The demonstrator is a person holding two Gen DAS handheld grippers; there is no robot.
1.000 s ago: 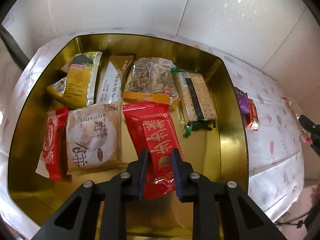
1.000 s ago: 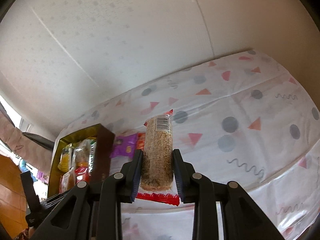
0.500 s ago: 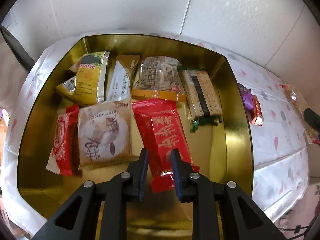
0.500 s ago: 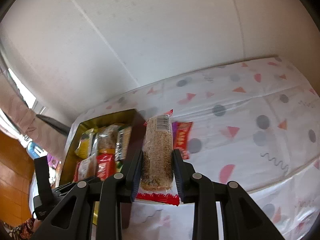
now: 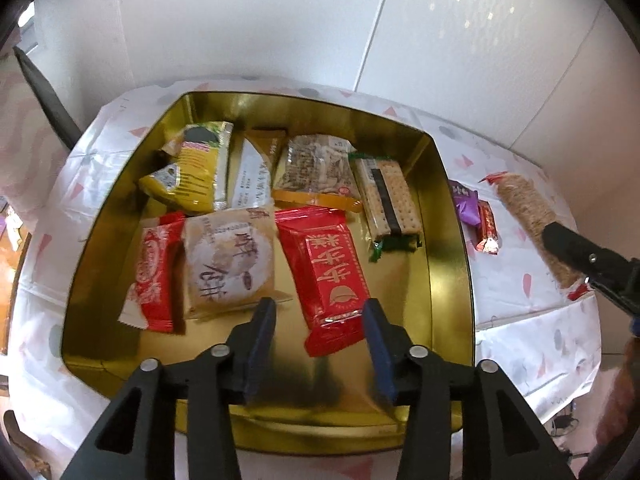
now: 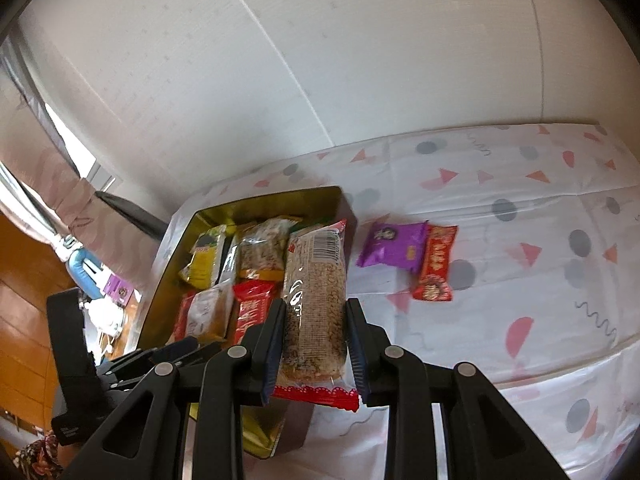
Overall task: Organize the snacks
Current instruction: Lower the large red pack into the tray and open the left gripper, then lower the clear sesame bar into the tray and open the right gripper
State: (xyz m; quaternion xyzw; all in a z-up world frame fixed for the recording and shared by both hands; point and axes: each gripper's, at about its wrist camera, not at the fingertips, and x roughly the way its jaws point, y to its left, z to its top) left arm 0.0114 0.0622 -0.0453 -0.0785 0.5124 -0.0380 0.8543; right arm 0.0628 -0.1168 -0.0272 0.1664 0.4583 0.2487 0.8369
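Note:
A gold tin (image 5: 452, 240) holds several snack packets. My left gripper (image 5: 318, 316) is open above the tin's near part, its jaws either side of the lower end of a red packet (image 5: 326, 268) that lies flat in the tin. My right gripper (image 6: 314, 322) is shut on a long clear-wrapped grain bar (image 6: 316, 292) and holds it in the air beside the tin's right wall (image 6: 346, 216). The bar also shows in the left wrist view (image 5: 530, 216). A purple packet (image 6: 394, 244) and a small red packet (image 6: 436, 264) lie on the tablecloth right of the tin.
The tin sits on a white tablecloth (image 6: 520, 280) with pink triangles and grey dots. White walls stand close behind the table. A wooden floor and clutter (image 6: 92, 280) lie to the left, beyond the table edge.
My left gripper has opened and let go of the red packet, which now lies in the tin. My right gripper has carried the grain bar leftward to the tin's side.

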